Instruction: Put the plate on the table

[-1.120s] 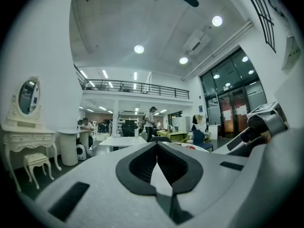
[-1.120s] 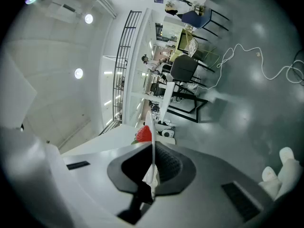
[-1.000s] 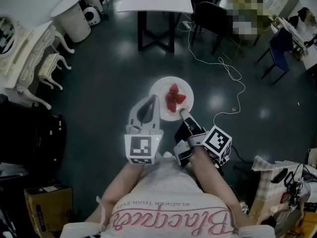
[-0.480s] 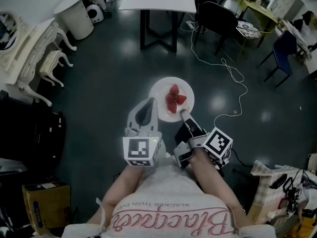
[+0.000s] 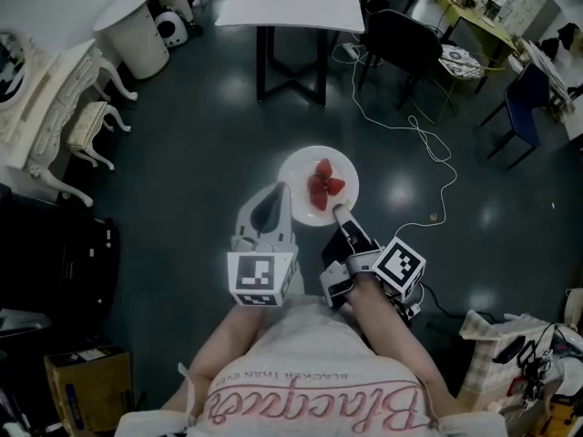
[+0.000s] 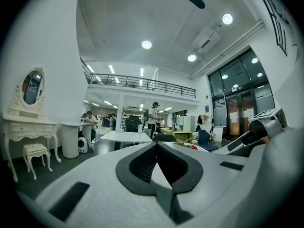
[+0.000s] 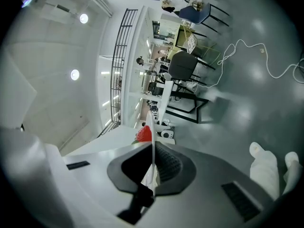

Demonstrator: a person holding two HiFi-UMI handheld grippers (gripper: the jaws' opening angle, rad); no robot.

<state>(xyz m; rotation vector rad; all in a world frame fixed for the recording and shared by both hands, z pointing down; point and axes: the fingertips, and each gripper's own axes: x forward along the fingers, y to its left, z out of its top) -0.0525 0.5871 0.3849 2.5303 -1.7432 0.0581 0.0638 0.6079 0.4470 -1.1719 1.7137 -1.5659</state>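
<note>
Above the dark floor (image 5: 200, 135), well apart from the white table (image 5: 291, 7) at the top of the head view, a white plate (image 5: 305, 167) is held in mid-air by the right gripper (image 5: 339, 215). Its jaws are clamped on the plate's near rim. In the right gripper view the plate is seen edge-on, as a thin white line pinched between the dark pads. A few red strawberries (image 5: 321, 185) are piled loosely near the plate's middle.

The left gripper (image 5: 276, 197) is carried just beside the plate's left rim – whether it touches the rim cannot be told. Its jaws are pressed together, and nothing is caught between them.

The step in hand is judged to be the carry toward the table; the setting-down is not yet begun. Because the plate is gripped at one edge only and the fruit lies loose, it is best kept level and moved smoothly, with the pinch held firm. The closed left gripper could be slipped under the left rim as a prop.

A pale cable (image 5: 428, 144) trails over the floor and a black chair (image 5: 401, 39) stands by the table's right side – both are best steered round. At the table, the plate should be lowered flat onto a bare part of the top. It should be let go only once its base is fully resting there.
</note>
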